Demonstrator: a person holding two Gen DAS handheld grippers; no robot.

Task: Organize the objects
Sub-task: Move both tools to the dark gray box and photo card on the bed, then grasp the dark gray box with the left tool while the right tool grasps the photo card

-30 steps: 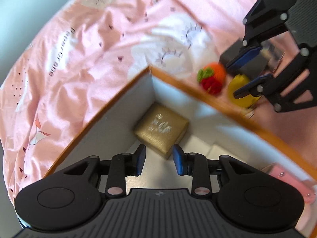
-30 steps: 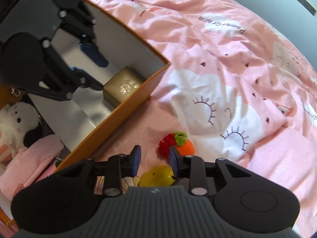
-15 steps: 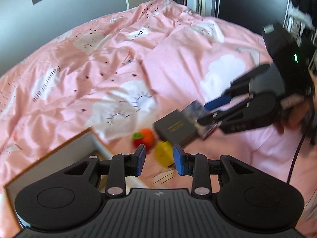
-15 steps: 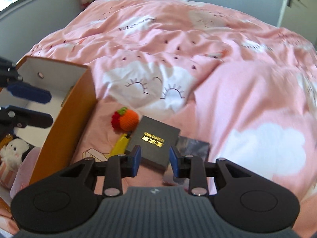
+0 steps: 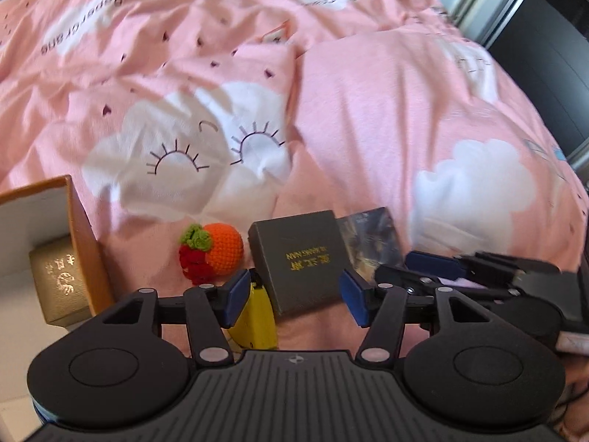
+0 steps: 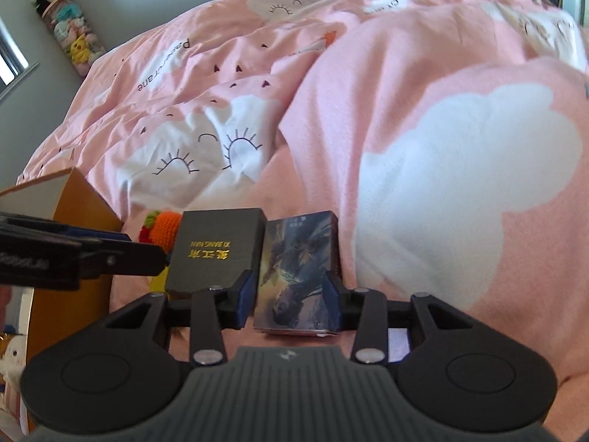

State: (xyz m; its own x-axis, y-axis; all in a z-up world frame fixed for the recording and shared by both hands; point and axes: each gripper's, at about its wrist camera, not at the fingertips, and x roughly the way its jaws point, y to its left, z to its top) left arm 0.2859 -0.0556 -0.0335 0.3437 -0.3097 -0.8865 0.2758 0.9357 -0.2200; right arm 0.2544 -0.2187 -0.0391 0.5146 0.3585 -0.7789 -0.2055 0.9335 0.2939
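A dark grey box with gold lettering [image 5: 300,259] lies on the pink bedspread; my left gripper [image 5: 294,294] is open, its jaws either side of the box's near end. A picture-printed card box [image 6: 298,272] lies beside it; my right gripper [image 6: 291,294] is open around it, pads close to its sides. The grey box also shows in the right wrist view [image 6: 215,250]. A crocheted orange-and-red fruit [image 5: 213,252] and a yellow toy [image 5: 257,322] lie left of the grey box. A gold box [image 5: 59,280] sits inside the orange-edged storage box [image 5: 84,243].
The storage box wall [image 6: 77,199] stands at the left, with plush toys [image 6: 11,353] beside it. A column of stuffed toys [image 6: 66,33] stands against the far wall. The rumpled pink bedspread [image 5: 368,110] stretches ahead and to the right.
Both grippers have dropped down to the bedspread. The left one now straddles the grey box with wider jaws; the right one has opened and moved around the picture box.
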